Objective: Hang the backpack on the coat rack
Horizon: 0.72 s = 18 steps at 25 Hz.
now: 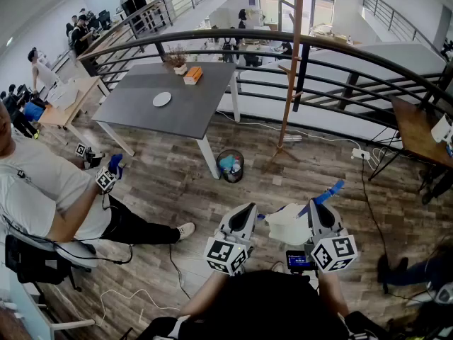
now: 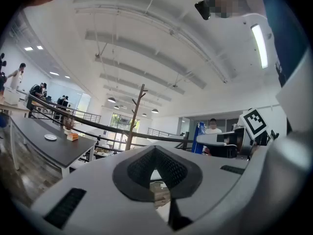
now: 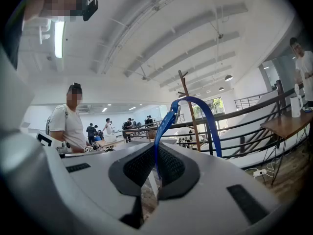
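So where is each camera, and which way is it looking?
Head view: on the person's head, looking steeply down at the left hand-held gripper, right hand-held gripper, forearms and coat rack.
Left gripper view: on the left hand-held gripper, facing along its jaws toward the coat rack.
Right gripper view: on the right hand-held gripper, looking along jaws shut on the blue strap.
All three show the coat rack.

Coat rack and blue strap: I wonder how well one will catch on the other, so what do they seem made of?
Coat rack: probably wood, reddish-brown and smooth, a slim pole with angled pegs; painted metal can't be ruled out. Blue strap: probably woven fabric webbing, thin and flat, bending in a soft loop; the weave is too small to see.
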Tool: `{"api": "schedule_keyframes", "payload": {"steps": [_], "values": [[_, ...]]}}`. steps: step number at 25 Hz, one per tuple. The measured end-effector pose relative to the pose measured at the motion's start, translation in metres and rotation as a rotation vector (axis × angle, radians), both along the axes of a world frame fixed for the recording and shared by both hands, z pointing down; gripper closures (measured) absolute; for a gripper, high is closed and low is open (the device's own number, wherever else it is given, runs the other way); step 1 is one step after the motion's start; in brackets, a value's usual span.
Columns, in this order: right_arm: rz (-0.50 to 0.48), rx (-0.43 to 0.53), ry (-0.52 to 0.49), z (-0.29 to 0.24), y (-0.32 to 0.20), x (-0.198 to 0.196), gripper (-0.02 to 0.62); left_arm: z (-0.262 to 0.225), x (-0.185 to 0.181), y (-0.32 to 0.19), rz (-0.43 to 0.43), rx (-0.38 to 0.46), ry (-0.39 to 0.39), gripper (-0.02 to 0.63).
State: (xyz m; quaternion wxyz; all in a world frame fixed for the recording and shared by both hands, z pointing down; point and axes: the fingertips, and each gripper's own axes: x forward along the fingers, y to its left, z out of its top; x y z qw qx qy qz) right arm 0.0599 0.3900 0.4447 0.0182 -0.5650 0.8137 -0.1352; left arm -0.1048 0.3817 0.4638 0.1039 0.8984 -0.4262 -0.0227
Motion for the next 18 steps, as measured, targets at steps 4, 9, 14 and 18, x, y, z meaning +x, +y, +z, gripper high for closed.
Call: {"api": "schedule_keyframes", "payload": {"steps": [4,9,14,18], "values": [[-0.005,-0.003,-0.002,0.001,0.004,-0.003,0.572,-0.003,0.000,0.003,-0.002,-0.016,0.000,0.598],[-0.023,0.008,0.003,0.000,0.008,-0.007,0.572,-0.006,0.004,0.005,0.001,-0.015,-0.009,0.598],[-0.026,0.005,-0.007,0.001,0.012,-0.005,0.572,-0.001,0.010,0.010,0.011,-0.032,-0.013,0.598],[-0.036,-0.001,-0.011,0.001,0.013,-0.003,0.572,0.002,0.018,0.013,0.019,-0.042,-0.015,0.598]]}}
